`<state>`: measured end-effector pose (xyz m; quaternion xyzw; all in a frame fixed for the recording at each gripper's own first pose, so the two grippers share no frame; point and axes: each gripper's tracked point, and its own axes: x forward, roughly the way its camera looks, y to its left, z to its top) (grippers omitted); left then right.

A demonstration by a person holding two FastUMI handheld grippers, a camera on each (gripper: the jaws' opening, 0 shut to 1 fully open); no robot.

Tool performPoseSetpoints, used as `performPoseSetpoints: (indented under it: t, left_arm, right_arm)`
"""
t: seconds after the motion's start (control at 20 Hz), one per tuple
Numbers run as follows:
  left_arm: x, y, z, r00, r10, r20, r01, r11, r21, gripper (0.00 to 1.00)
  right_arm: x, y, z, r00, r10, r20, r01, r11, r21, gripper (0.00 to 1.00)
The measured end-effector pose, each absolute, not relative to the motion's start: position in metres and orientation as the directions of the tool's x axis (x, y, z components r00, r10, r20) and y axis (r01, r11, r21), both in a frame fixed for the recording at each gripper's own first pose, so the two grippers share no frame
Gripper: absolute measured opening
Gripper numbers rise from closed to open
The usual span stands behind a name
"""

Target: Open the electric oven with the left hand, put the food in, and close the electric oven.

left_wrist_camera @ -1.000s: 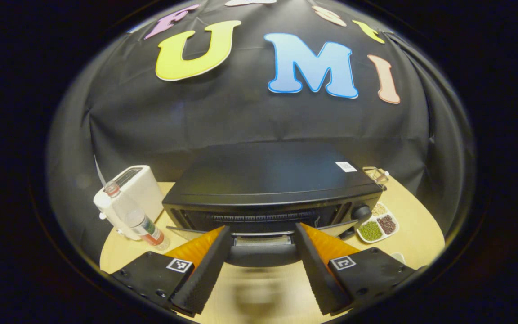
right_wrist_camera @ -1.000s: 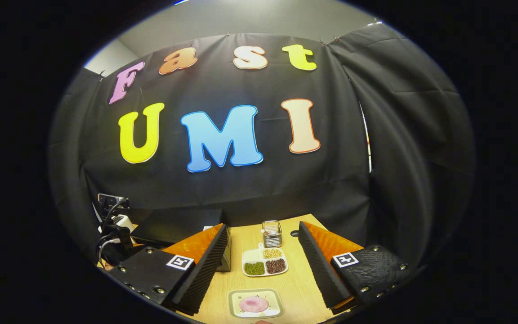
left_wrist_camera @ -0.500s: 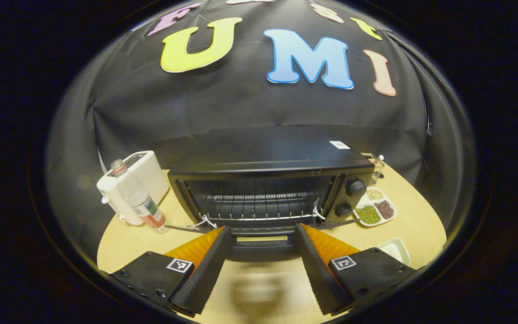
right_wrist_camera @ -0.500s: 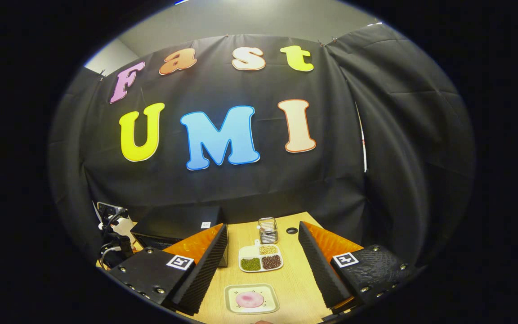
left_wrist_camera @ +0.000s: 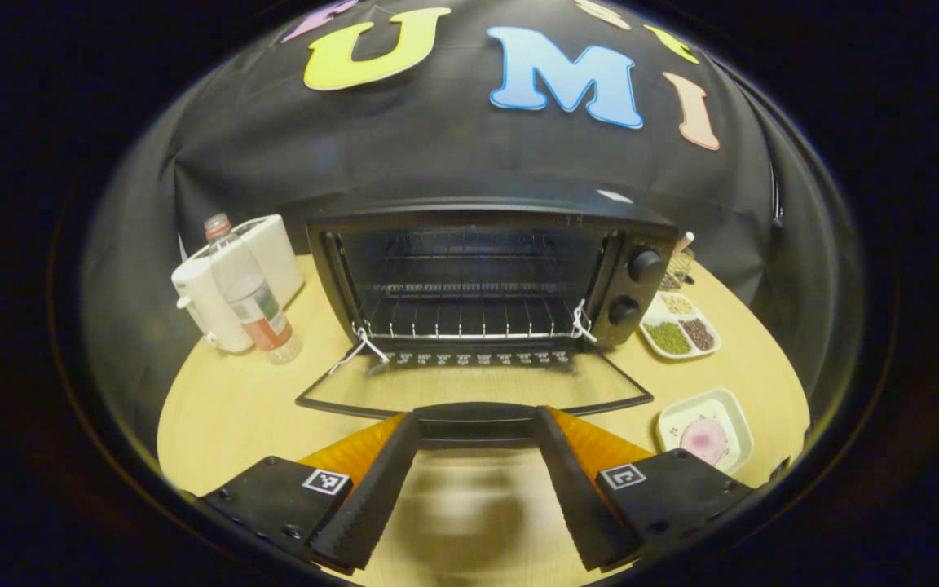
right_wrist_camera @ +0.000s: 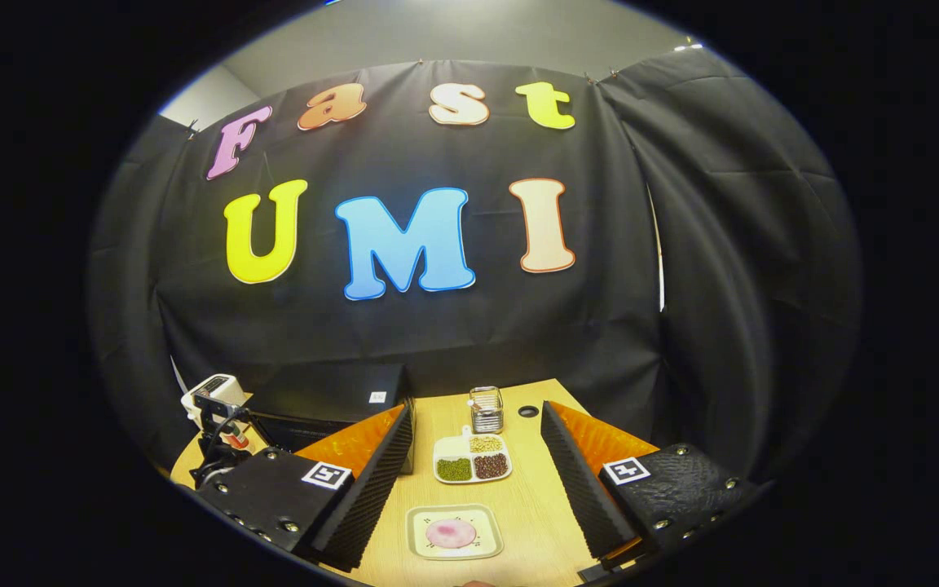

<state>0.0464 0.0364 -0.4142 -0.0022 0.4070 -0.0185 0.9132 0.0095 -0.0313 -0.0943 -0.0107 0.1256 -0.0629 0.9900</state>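
Lying flat, black electric oven's glass door (left_wrist_camera: 469,390) bares an empty wire rack (left_wrist_camera: 469,319); spread left gripper (left_wrist_camera: 476,432) straddles its handle (left_wrist_camera: 476,413), pink food on square white plate (left_wrist_camera: 704,419) at four o'clock, right gripper (right_wrist_camera: 476,456) released.

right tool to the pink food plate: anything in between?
Nothing visible. The plate with the pink food lies on bare table between and just ahead of the right tool, which is open; the bean tray sits beyond it.

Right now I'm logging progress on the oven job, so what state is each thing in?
oven: open, wire rack bare
oven door: folded down flat, handle between the fingers of the left tongs
left tongs: fingers apart around the handle
right tongs: open, holding nothing
food plate: on the table, pink food on it
bean dish: compartments filled
bottle: upright, capped
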Motion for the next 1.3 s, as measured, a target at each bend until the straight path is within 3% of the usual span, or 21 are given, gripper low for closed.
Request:
performPoseSetpoints:
  t: [0.15, 0.25, 0.3, 0.45, 0.6, 0.7, 0.95, 1.1, 1.3]
  left_arm:
    - [0.045, 0.043, -0.414, 0.663, -0.034, -0.748, 0.015, 0.999, -0.031, 1.00]
    - [0.056, 0.044, -0.383, 0.706, -0.039, -0.707, 0.018, 0.999, -0.036, 0.92]
    - [0.062, 0.044, -0.363, 0.733, -0.041, -0.679, 0.022, 0.999, -0.037, 0.96]
    - [0.072, 0.044, -0.289, 0.832, -0.051, -0.552, 0.031, 0.998, -0.045, 0.92]
    - [0.080, 0.047, -0.205, 0.911, -0.051, -0.410, 0.029, 0.998, -0.059, 1.00]
    - [0.082, 0.051, -0.155, 0.948, -0.043, -0.315, 0.022, 0.997, -0.071, 1.00]
    - [0.069, 0.067, -0.063, 0.985, -0.002, -0.172, -0.018, 0.993, -0.116, 0.99]
    - [0.065, 0.080, -0.043, 0.993, 0.029, -0.118, -0.043, 0.992, -0.115, 0.99]
    - [0.050, 0.083, -0.052, 0.986, 0.050, -0.160, -0.071, 0.989, -0.128, 0.99]
  right_arm:
    - [0.006, -0.027, -0.097, 0.957, -0.119, -0.265, 0.113, 0.993, -0.039, 0.97]
    - [0.005, -0.026, -0.102, 0.953, -0.111, -0.281, 0.103, 0.994, -0.045, 0.97]
    - [0.005, -0.024, -0.106, 0.950, -0.099, -0.296, 0.090, 0.995, -0.046, 0.97]
    - [0.010, -0.012, -0.133, 0.919, -0.002, -0.394, 0.001, 1.000, -0.003, 0.97]
    - [0.013, -0.010, -0.166, 0.852, 0.092, -0.515, -0.052, 0.994, 0.091, 0.97]
    - [0.011, -0.008, -0.183, 0.796, 0.158, -0.584, -0.056, 0.980, 0.189, 0.97]
    - [0.016, -0.026, -0.226, 0.701, 0.189, -0.688, -0.032, 0.972, 0.235, 0.98]
    - [0.015, -0.039, -0.258, 0.624, 0.193, -0.758, -0.008, 0.970, 0.241, 0.97]
    - [0.017, -0.055, -0.306, 0.499, 0.187, -0.846, 0.050, 0.969, 0.244, 0.97]
